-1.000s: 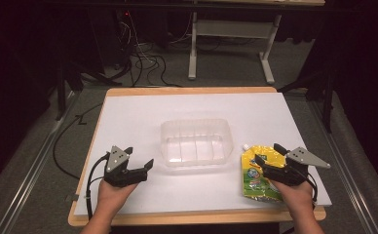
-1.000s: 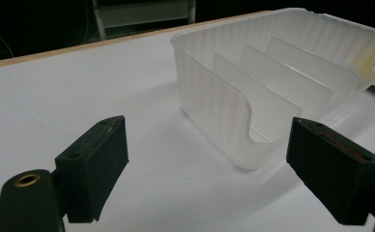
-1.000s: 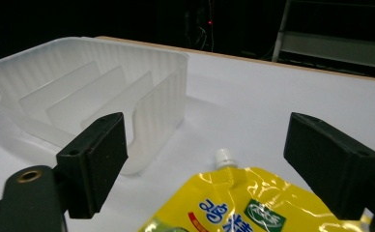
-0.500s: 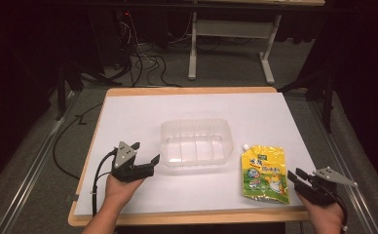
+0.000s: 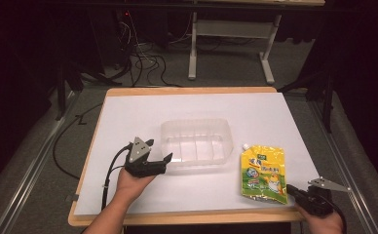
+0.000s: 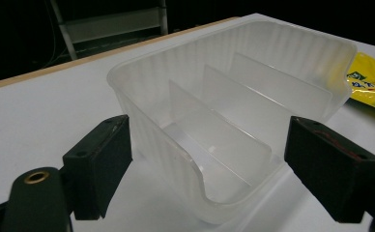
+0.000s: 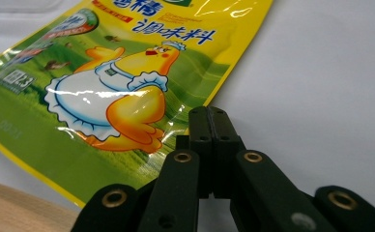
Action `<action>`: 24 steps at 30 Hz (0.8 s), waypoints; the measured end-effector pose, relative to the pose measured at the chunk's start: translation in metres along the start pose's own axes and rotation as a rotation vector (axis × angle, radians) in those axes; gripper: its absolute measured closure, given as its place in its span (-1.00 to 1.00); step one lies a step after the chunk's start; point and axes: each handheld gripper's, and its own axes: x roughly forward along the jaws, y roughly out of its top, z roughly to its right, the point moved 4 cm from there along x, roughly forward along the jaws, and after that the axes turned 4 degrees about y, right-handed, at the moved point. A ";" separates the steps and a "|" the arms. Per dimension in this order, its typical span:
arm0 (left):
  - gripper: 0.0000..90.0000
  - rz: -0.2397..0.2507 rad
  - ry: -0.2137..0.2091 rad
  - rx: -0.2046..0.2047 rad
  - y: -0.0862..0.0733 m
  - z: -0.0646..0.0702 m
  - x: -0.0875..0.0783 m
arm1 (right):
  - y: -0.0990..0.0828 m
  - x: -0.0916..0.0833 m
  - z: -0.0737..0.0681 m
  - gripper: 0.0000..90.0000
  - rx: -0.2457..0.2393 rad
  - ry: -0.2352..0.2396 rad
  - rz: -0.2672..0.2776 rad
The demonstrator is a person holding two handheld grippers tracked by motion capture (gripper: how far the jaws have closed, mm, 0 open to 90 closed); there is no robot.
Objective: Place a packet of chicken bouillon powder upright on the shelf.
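Observation:
A clear plastic container [image 5: 195, 141] with inner dividers stands mid-table. My left gripper [image 5: 163, 161] sits at its front left corner, open. In the left gripper view the wide-spread jaws frame the container's [image 6: 234, 111] near end, with the gripper [image 6: 214, 169] not touching it. A yellow seasoning pouch [image 5: 263, 173] printed with a cartoon chicken lies flat to the container's right. My right gripper [image 5: 291, 188] is at the pouch's front right corner, near the table edge. In the right gripper view the gripper [image 7: 209, 116] is shut, jaws pressed together, tips at the pouch's [image 7: 113, 96] edge, holding nothing.
The white-topped table [image 5: 128, 122] has a wooden rim, and the right hand hangs over its front right corner. Beyond the far edge are a dark floor with cables [image 5: 143, 63] and a metal desk frame [image 5: 226, 44].
My right gripper has drawn back off the pouch toward the front right corner of the table. The left gripper has edged closer to the container's corner.

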 end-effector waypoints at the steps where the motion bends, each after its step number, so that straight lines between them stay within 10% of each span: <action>1: -0.60 -0.002 0.000 -0.001 0.000 -0.001 0.000 | 0.000 0.001 -0.002 1.00 -0.007 0.012 -0.001; 19: -0.58 -0.004 0.010 -0.018 -0.002 -0.007 -0.007 | 0.008 0.021 -0.046 1.00 -0.196 0.113 -0.076; 24: -0.56 -0.006 0.016 -0.033 -0.004 -0.013 -0.010 | 0.019 0.014 -0.040 0.80 -0.163 0.110 0.000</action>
